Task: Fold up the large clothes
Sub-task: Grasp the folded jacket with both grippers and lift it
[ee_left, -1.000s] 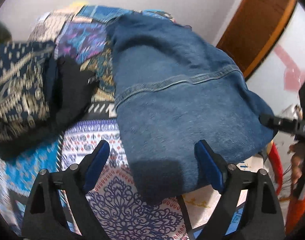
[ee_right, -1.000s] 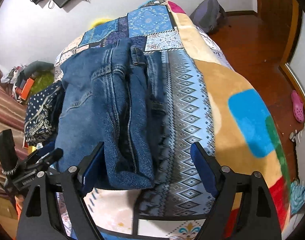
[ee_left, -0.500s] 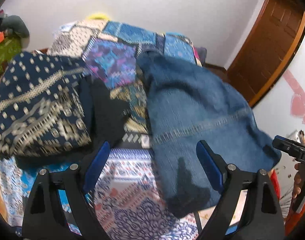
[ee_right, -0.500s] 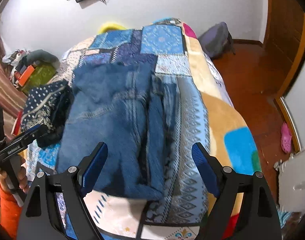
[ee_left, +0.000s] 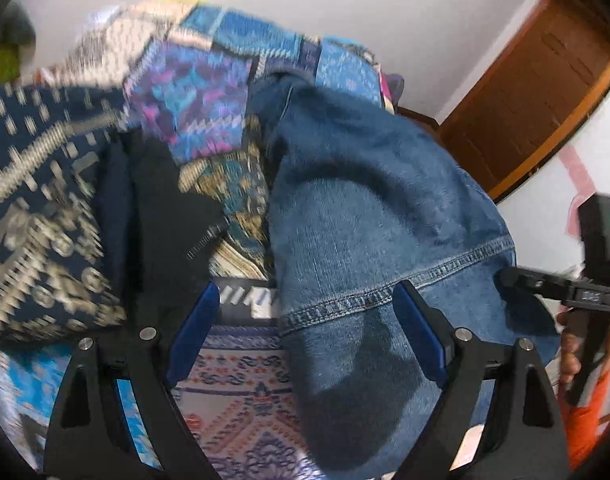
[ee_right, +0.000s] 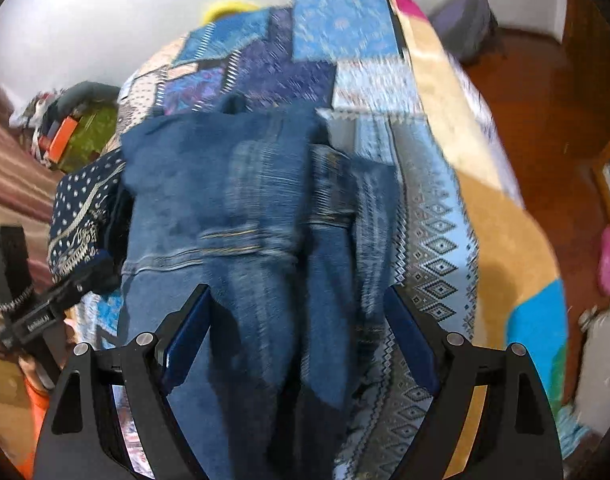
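Observation:
A pair of blue jeans [ee_left: 369, 220] lies folded on the patchwork bedspread [ee_left: 209, 92]. In the right wrist view the jeans [ee_right: 233, 216] run down the middle of the bed toward me. My left gripper [ee_left: 305, 320] is open and empty, just above the near end of the jeans. My right gripper [ee_right: 297, 320] is open and empty, over the near end of the jeans. The right gripper also shows at the right edge of the left wrist view [ee_left: 561, 288]; the left gripper shows at the left edge of the right wrist view [ee_right: 45, 304].
A dark blue patterned garment [ee_left: 37, 208] and a black garment [ee_left: 161, 216] lie left of the jeans. A wooden door [ee_left: 537, 92] stands at the right. Clutter with a green box [ee_right: 85, 132] sits left of the bed; wooden floor [ee_right: 545, 88] lies to the right.
Both grippers have dropped back closer to the near end of the jeans after pulling away. Both views are blurred by motion. The jaws stay open.

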Demonstrator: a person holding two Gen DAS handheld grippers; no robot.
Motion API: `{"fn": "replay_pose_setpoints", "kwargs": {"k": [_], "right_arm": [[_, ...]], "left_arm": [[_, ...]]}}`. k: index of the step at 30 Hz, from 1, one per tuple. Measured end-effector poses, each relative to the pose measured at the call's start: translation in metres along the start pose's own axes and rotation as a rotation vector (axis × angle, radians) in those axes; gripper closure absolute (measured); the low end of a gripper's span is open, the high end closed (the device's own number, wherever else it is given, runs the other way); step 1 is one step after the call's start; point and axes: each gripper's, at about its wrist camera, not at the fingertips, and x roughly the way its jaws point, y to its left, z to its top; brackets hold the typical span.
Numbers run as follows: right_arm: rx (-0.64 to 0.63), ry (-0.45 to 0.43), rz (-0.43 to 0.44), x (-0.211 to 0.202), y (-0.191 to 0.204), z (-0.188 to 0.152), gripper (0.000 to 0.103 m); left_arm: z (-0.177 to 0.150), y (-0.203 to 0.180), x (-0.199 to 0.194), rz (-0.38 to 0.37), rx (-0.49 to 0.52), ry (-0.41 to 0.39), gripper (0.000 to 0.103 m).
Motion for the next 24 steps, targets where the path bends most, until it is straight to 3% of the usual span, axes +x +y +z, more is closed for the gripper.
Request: {"fn": "replay_pose_setpoints", "kwargs": {"k": [6, 15, 18, 21, 24], "right_arm": [[0.124, 0.064, 0.178, 0.018, -0.036, -0.003, 0.017], [0.084, 0.026, 0.195, 0.016, -0.025, 0.003, 0.017], [0.084, 0.007, 0.199, 0.016, -0.023, 0.005, 0.020], [0.096, -0.006, 0.205, 0.013, -0.022, 0.002, 0.034], [0.103, -0.005, 0.216, 0.009, -0.020, -0.001, 0.057]], "left_arm": [[0.001, 0.019, 0.034, -0.141, -0.121, 0.106, 0.015], [0.001, 0.045, 0.081, -0.382, -0.335, 0.207, 0.015], [-0.002, 0.048, 0.085, -0.412, -0.361, 0.207, 0.015], [-0.005, 0.040, 0.086, -0.448, -0.355, 0.224, 0.021], [-0.007, 0.032, 0.079, -0.410, -0.313, 0.205, 0.034]]}}
